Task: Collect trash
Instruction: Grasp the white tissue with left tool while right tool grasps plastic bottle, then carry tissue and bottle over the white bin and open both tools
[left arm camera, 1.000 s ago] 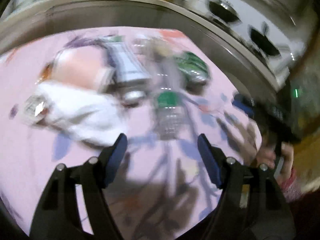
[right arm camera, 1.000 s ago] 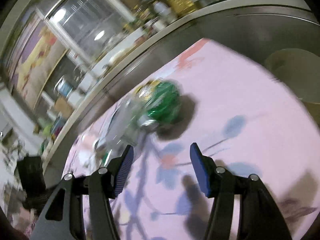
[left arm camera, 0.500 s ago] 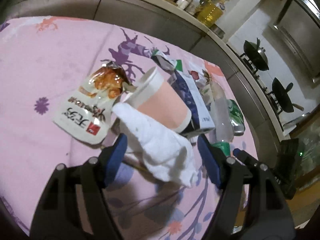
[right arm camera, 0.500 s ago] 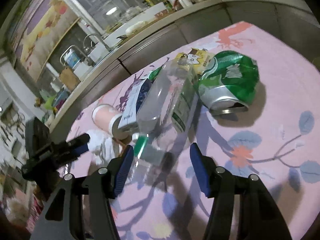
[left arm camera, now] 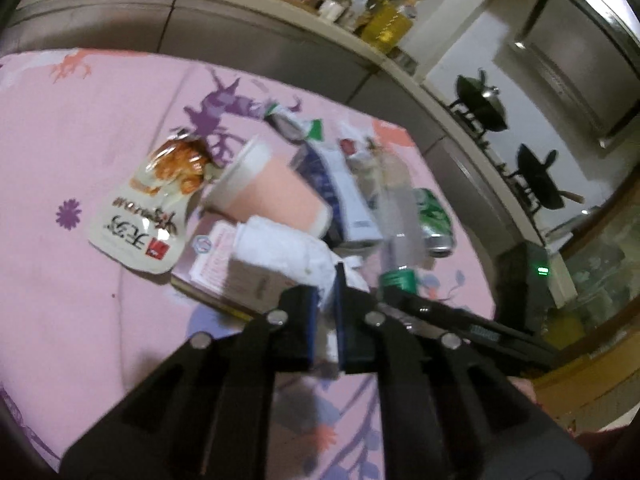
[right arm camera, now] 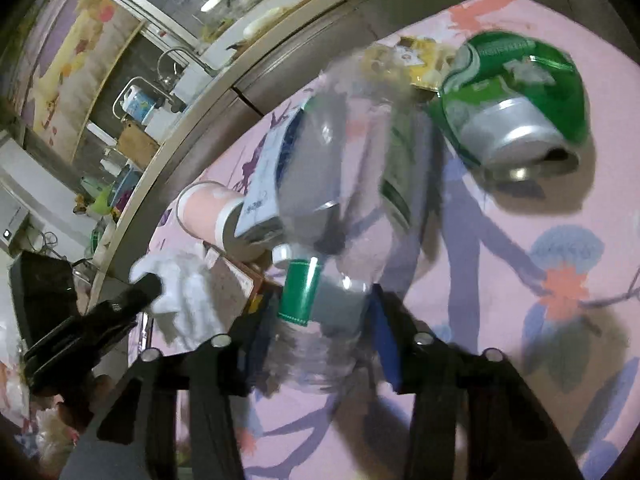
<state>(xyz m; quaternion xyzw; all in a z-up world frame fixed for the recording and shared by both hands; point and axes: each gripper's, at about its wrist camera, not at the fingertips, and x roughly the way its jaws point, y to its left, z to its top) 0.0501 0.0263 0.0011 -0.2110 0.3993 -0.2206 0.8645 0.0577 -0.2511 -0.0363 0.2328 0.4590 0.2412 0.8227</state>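
On a table covered with a pink flowered cloth (left arm camera: 60,128), the litter lies in one heap, and going from the left of the left wrist view the first piece is a flat white snack pouch (left arm camera: 148,208), empty-looking and limp, probably best pinched at an edge. Next to it lies a pink paper cup (left arm camera: 272,196) on its side, light and easily crushed, so its stiffer white rim looks the safest hold. Below the cup, in the lower middle of that view, the left gripper (left arm camera: 326,320) has just closed its jaws, and they now pinch a crumpled white tissue (left arm camera: 288,248); it is soft, nearly weightless and may tear, though a pinch anywhere should lift it. It rests on a pinkish printed card (left arm camera: 212,256), which is thin and lies flat, so it is probably hard to get under. Further right stands a blue and white carton (left arm camera: 344,196), then a clear plastic bottle (right arm camera: 352,184) with a green cap (right arm camera: 300,292). In the right wrist view the right gripper (right arm camera: 320,344) has just been closing, and its jaws now stand on either side of the bottle's neck end; whether the pads press it already cannot be told. The bottle looks empty, light, slick and springy, so the ribbed neck offers a firmer hold than the smooth body. At the upper right lies a dented green can (right arm camera: 516,104), light yet rigid, likely to roll.
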